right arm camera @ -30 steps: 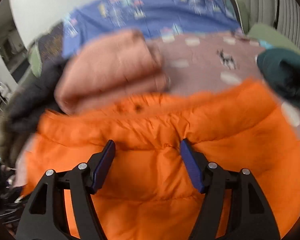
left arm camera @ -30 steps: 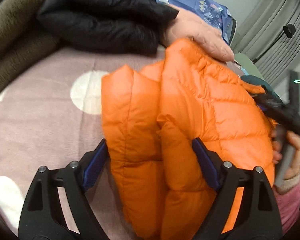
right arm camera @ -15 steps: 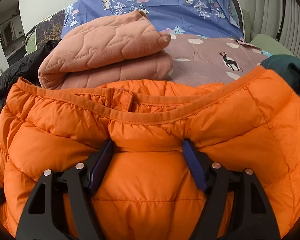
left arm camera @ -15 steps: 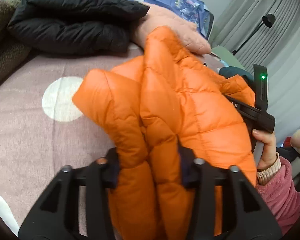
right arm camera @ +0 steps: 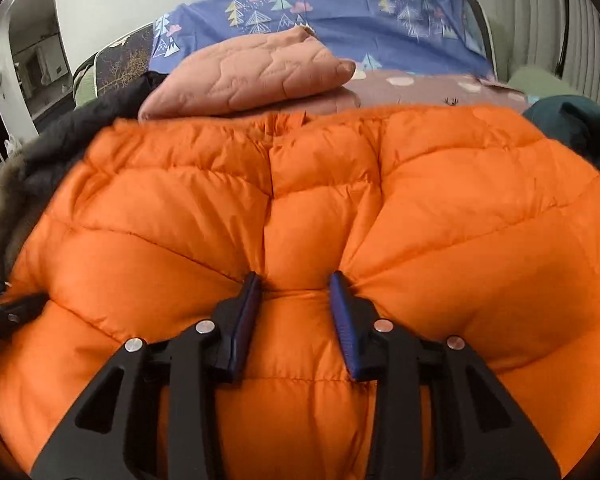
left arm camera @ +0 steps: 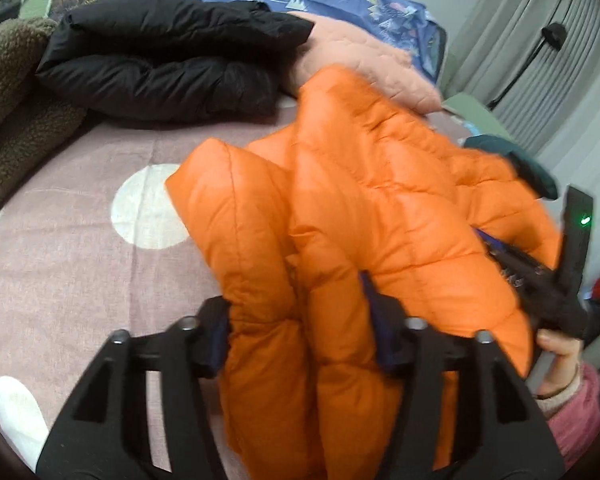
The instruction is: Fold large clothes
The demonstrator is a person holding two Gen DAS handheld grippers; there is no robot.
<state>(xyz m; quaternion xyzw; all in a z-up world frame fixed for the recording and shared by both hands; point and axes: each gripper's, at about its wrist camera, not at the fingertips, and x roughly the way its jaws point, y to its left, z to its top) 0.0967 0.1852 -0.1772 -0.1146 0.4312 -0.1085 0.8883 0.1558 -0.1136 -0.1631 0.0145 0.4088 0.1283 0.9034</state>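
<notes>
An orange puffer jacket [left arm camera: 380,200] lies bunched on the mauve dotted bedspread [left arm camera: 80,240]. My left gripper [left arm camera: 296,308] holds a thick folded edge of it. Its jaws are opening, but the pads still press into the puffed fabric on both sides. In the right wrist view the jacket [right arm camera: 300,200] fills the foreground, collar at the far side. My right gripper [right arm camera: 296,280] is closing on a raised ridge of the fabric, and creases fan out from the pads. That gripper [left arm camera: 540,280] also shows at the right of the left wrist view, in a hand with a pink sleeve [left arm camera: 560,360].
Behind the jacket lie a folded black jacket [left arm camera: 160,60], a folded pink quilted garment [right arm camera: 252,76] and, at far left, brown fleece [left arm camera: 12,92]. A teal garment [right arm camera: 580,128] sits at the right. Blue tree-print bedding [right arm camera: 340,12] runs along the back, with curtains and a lamp [left arm camera: 554,36].
The left jaws pinched the jacket's fold tightly, then widened again around it. The right gripper moved forward over the jacket and its jaws narrowed onto a ridge of fabric.
</notes>
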